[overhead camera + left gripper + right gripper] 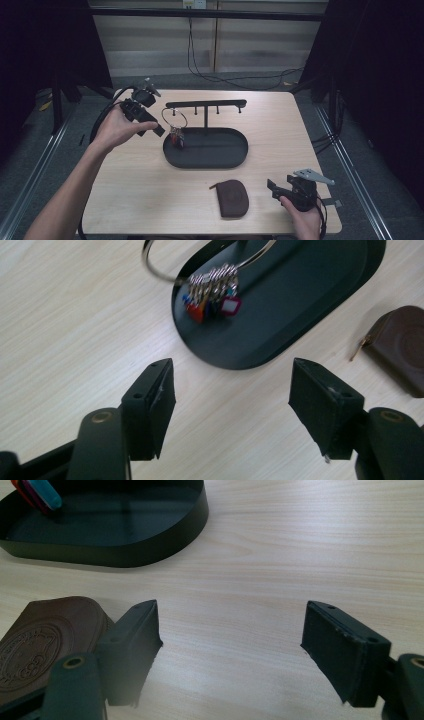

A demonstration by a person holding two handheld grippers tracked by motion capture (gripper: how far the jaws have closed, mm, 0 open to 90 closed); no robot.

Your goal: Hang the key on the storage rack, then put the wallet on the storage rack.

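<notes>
A black oval tray (220, 150) with a T-shaped hanging rack (206, 104) stands mid-table. A large metal key ring (173, 118) hangs at the rack's left peg, and its bunch of coloured tags (176, 138) sits over the tray's left end. My left gripper (152, 131) is open just left of the tray. In the left gripper view the ring (165, 275) and tags (212, 297) lie ahead of the open jaws. My right gripper (274, 189) is open and empty near the front right, beside a brown leather pouch (234, 198).
The pouch (45, 640) lies just left of the right gripper's left jaw, with the tray (115, 555) beyond it. In the left gripper view the pouch (400, 347) is at the right edge. Bare wooden tabletop (130, 185) stretches along the front left.
</notes>
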